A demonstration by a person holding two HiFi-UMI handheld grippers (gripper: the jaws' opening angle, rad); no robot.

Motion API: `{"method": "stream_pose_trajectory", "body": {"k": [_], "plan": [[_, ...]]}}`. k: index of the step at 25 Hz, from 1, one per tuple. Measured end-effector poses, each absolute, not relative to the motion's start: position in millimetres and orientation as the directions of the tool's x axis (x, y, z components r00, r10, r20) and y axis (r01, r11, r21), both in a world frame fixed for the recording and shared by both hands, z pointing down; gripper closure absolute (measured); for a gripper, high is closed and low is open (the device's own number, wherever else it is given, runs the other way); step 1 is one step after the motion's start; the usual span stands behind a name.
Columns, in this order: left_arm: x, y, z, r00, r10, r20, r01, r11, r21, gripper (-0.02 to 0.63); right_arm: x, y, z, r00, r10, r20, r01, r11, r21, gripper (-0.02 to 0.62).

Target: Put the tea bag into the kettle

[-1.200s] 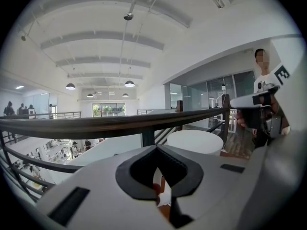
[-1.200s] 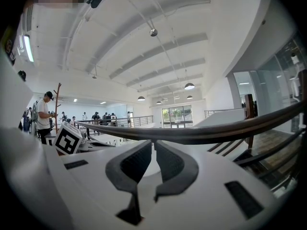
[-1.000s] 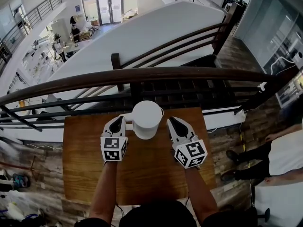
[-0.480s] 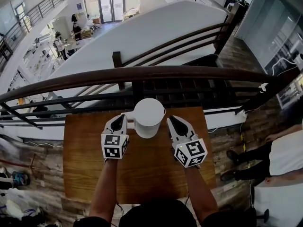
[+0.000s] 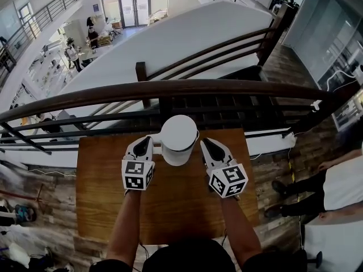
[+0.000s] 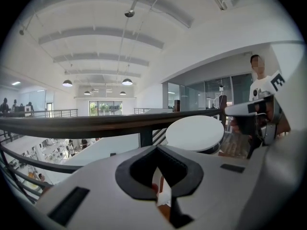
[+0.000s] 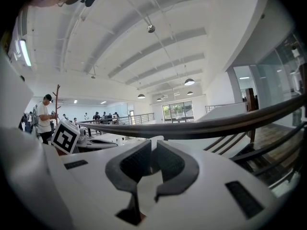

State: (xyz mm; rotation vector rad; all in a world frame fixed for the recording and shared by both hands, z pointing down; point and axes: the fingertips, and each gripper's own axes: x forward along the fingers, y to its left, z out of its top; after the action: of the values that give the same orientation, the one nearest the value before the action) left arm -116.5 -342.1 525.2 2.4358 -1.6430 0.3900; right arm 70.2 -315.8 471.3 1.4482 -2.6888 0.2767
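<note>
A white kettle (image 5: pixel 178 139) with its round lid on stands at the far middle of the wooden table (image 5: pixel 170 208); its handle points left. My left gripper (image 5: pixel 142 144) rests just left of the kettle by the handle, its jaws shut with nothing seen between them. My right gripper (image 5: pixel 205 144) sits just right of the kettle, also shut and empty. In the left gripper view the kettle's lid (image 6: pixel 194 133) lies ahead and to the right of the closed left gripper (image 6: pixel 157 148). The right gripper view shows the closed right gripper (image 7: pixel 152 142) and the railing. No tea bag shows in any view.
A dark wooden railing (image 5: pixel 170 89) runs right behind the table's far edge, with a drop to a lower floor beyond it. A person (image 5: pixel 340 188) stands on the floor to the right of the table.
</note>
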Motion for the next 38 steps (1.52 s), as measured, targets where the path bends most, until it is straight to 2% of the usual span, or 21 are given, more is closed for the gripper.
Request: {"method": "stream_pose_trajectory", "body": {"k": [2, 5, 6, 9, 13, 24, 28, 38], "plan": [[-115, -342, 524, 0.351, -0.892, 0.286, -0.927, -0.374, -0.026, 0.604, 70, -322, 480, -0.572, -0.804, 0.163, -0.818, 0.543, -0.191, 0.551], [-115, -337, 518, 0.338, -0.911, 0.235, -0.931, -0.360, -0.058, 0.604, 66, -334, 493, -0.622, -0.763, 0.176, -0.762, 0.539, -0.359, 0.447], [-116, -333, 514, 0.332, -0.918, 0.216, -0.934, -0.352, -0.062, 0.604, 65, -337, 496, -0.636, -0.752, 0.174, -0.739, 0.528, -0.419, 0.429], [-122, -318, 503, 0.302, -0.937, 0.174, -0.947, -0.316, -0.061, 0.604, 66, -343, 498, -0.646, -0.746, 0.162, -0.693, 0.484, -0.533, 0.416], [-129, -294, 487, 0.274, -0.952, 0.137, -0.958, -0.283, -0.050, 0.604, 64, -343, 493, -0.648, -0.747, 0.148, -0.674, 0.473, -0.567, 0.414], [-141, -263, 484, 0.260, -0.958, 0.120, -0.963, -0.266, -0.042, 0.604, 29, -338, 494, -0.624, -0.746, 0.232, -0.767, 0.527, -0.367, 0.426], [-141, -258, 489, 0.266, -0.956, 0.124, -0.961, -0.274, -0.047, 0.604, 24, -335, 489, -0.615, -0.755, 0.229, -0.779, 0.536, -0.325, 0.431], [-147, -248, 489, 0.260, -0.958, 0.124, -0.964, -0.265, -0.025, 0.604, -8, -331, 443, -0.595, -0.773, 0.218, -0.799, 0.598, -0.060, 0.439]]}}
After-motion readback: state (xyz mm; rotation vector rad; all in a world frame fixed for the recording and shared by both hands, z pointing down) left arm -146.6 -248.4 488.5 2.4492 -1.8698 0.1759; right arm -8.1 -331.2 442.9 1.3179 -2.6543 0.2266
